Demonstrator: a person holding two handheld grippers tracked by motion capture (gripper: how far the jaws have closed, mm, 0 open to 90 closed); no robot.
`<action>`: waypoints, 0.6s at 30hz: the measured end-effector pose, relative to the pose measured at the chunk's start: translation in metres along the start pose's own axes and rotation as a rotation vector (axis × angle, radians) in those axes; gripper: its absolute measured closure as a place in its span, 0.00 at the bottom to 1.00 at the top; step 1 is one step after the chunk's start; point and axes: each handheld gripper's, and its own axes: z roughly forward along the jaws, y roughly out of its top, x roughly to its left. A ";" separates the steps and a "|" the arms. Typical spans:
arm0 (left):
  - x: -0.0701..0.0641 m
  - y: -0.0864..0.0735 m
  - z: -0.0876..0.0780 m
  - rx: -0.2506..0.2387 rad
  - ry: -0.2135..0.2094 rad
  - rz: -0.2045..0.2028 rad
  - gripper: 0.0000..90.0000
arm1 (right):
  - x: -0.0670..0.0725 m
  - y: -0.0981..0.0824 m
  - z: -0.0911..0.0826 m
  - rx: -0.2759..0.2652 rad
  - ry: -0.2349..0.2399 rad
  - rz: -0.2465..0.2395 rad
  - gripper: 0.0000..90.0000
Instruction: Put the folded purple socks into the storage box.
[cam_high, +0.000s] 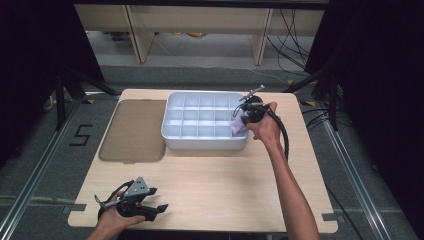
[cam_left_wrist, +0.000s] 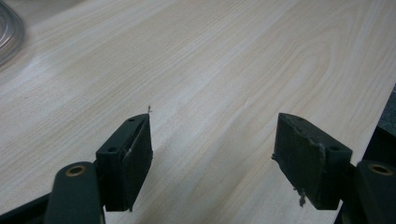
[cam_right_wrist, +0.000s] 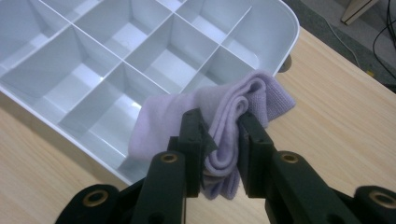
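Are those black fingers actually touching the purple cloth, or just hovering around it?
Touching. The right gripper view shows the right gripper with both fingers pressed against the folded purple cloth, pinching it over the white tray.

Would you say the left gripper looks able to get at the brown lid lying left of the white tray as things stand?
Probably yes. The left gripper rests open at the table's near left edge, holding nothing, and only bare wood lies between it and the brown lid. The right gripper, with its lilac cloth, is off at the white tray.
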 end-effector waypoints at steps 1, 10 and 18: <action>0.000 0.000 0.000 -0.001 0.001 -0.001 0.30 | 0.000 0.000 0.001 0.008 -0.020 -0.007 0.82; -0.001 0.000 0.000 -0.002 -0.015 0.021 0.31 | 0.002 -0.002 0.014 0.054 -0.046 -0.007 0.82; -0.003 0.000 0.001 -0.004 -0.013 0.006 0.31 | 0.009 -0.004 0.025 0.091 -0.062 -0.051 0.82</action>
